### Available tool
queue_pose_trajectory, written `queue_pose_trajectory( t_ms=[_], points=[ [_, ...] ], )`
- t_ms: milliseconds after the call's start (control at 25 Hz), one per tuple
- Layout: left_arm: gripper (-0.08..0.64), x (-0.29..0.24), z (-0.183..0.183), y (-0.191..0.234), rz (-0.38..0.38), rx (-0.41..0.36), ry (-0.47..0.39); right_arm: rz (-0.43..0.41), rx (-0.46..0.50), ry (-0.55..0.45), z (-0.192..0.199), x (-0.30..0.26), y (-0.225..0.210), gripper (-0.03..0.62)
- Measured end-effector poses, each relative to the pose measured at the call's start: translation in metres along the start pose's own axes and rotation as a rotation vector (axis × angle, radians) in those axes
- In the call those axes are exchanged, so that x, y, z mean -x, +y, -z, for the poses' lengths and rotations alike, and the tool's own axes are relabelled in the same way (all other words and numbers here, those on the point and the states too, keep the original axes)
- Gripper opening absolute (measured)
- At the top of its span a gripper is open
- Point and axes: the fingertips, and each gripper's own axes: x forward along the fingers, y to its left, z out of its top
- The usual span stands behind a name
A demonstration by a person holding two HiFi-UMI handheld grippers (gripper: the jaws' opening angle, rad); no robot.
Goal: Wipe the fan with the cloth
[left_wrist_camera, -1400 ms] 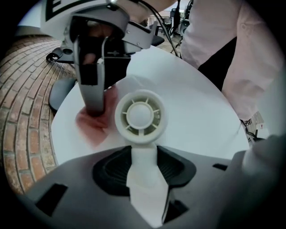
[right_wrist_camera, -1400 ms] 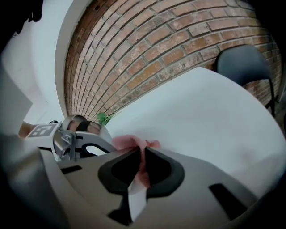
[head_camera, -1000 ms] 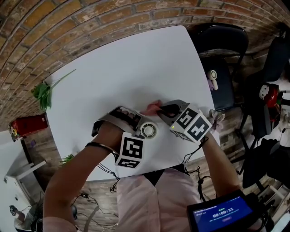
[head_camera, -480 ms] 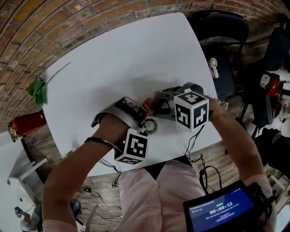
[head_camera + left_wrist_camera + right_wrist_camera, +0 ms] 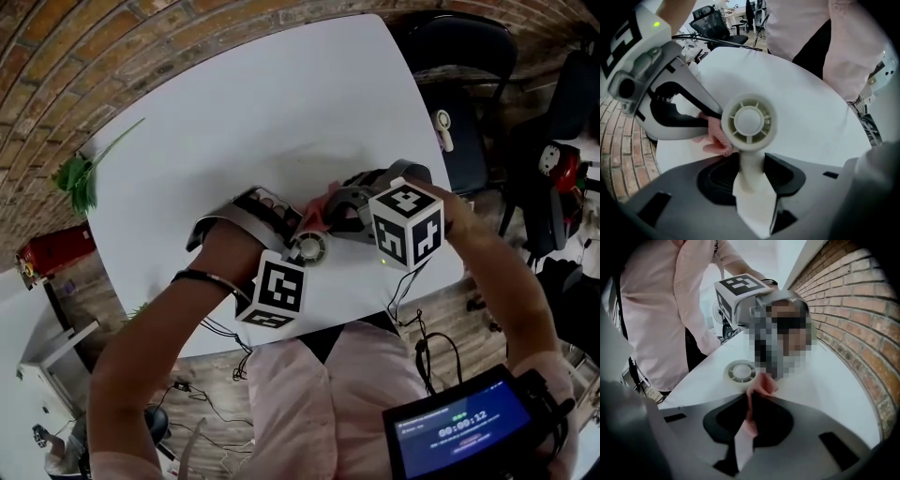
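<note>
Left tongs (image 5: 751, 178) haven't moved: part-closed, clamped on the stem of the fan (image 5: 749, 121), near the near edge of the table (image 5: 244, 122). Right tongs (image 5: 749, 420), pinched shut on the cloth (image 5: 761, 385), have rolled over and shifted along the fan's far side in the last second. The cloth now presses the far rim, so I reckon wiping is under way, not finished.
</note>
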Motion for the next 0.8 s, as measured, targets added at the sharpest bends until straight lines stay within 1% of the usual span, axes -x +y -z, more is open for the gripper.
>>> queue_pose_trajectory(
  t_ms=[240,520,720,800],
  points=[
    [0.183,0.001,0.005,0.001,-0.015,0.097,-0.015,0.001,-0.095,-0.030,0.007,0.001,0.011,0.032],
    [0.183,0.000,0.008,0.003,-0.007,0.254,0.012,-0.006,-0.161,-0.053,0.009,0.001,0.028,0.032],
    [0.183,0.000,0.009,0.004,-0.005,0.307,0.015,0.011,-0.191,-0.077,0.007,-0.002,0.034,0.032],
    [0.183,0.000,0.010,0.004,0.000,0.339,0.015,0.015,-0.198,-0.086,0.006,-0.002,0.036,0.034]
  ],
)
